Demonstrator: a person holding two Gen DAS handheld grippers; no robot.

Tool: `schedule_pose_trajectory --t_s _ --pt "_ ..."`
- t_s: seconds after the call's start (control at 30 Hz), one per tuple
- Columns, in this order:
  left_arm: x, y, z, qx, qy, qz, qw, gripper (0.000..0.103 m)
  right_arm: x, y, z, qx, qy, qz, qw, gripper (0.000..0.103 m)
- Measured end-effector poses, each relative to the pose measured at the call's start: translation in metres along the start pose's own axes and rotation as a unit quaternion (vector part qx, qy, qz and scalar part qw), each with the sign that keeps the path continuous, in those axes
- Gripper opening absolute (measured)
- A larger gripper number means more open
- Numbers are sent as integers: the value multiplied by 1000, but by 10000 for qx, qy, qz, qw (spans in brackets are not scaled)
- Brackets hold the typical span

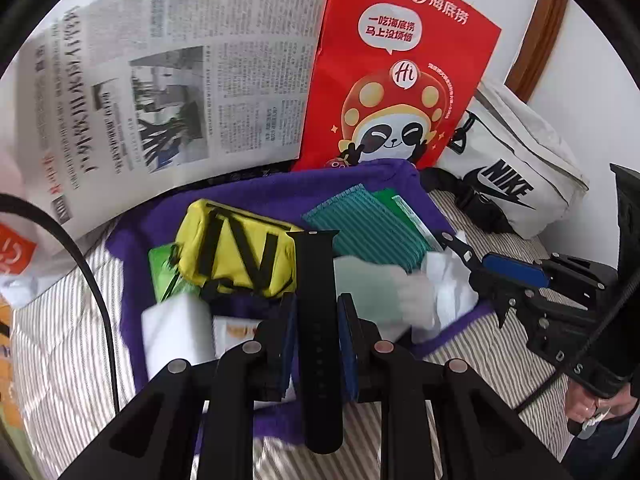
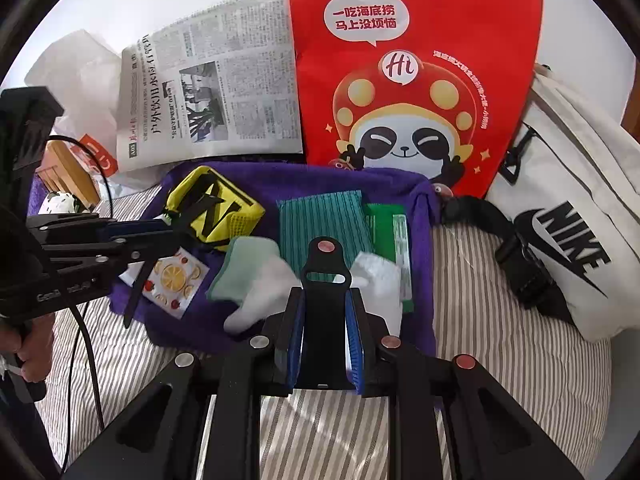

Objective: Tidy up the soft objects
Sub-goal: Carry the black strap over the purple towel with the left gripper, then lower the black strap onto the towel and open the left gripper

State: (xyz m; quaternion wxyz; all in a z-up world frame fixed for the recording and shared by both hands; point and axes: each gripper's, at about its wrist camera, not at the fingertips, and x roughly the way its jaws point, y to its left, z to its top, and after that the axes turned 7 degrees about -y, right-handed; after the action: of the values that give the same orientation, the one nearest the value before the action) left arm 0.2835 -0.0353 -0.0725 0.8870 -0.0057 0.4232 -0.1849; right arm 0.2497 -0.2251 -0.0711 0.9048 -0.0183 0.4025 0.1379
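A purple towel (image 1: 256, 196) (image 2: 312, 178) lies on the striped bed with soft things on it: a yellow pouch (image 1: 236, 248) (image 2: 216, 208), a teal ribbed cloth (image 1: 360, 224) (image 2: 324, 224), a pale green cloth (image 1: 368, 280) (image 2: 240, 272), white tissue (image 1: 448, 284) (image 2: 380, 276). My left gripper (image 1: 316, 316) is shut on a long black watch strap (image 1: 318, 320). My right gripper (image 2: 324, 312) is shut on a shorter black strap piece (image 2: 325, 320) with a slot and a red stud. Each gripper shows from the side in the other view, left gripper (image 2: 132, 240) and right gripper (image 1: 512, 280).
A red panda paper bag (image 1: 396, 80) (image 2: 412, 72) and a newspaper (image 1: 168, 92) (image 2: 212, 92) stand behind the towel. A white Nike bag (image 1: 516, 168) (image 2: 568, 216) lies at right. A fruit-print packet (image 2: 176, 280), green packets (image 1: 164, 272) (image 2: 392, 232) and a white block (image 1: 180, 332) lie on the towel.
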Motion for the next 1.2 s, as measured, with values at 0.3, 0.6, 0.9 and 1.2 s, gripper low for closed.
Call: schedule_pose_trajectory --t_s 0.3,0.6,0.9,1.2 --pt "42 5 4 121 161 86 9998 20 19 -7 15 -54 13 -103 9999 21" --pt "58 10 -5 249 211 198 9993 20 38 -13 15 -72 96 -133 9998 21" --pt "59 17 -8 111 298 90 9995 21 47 -16 5 26 153 -88 9998 21" --pt "52 18 -12 -79 413 110 9991 34 38 -16 6 13 63 -97 9999 21"
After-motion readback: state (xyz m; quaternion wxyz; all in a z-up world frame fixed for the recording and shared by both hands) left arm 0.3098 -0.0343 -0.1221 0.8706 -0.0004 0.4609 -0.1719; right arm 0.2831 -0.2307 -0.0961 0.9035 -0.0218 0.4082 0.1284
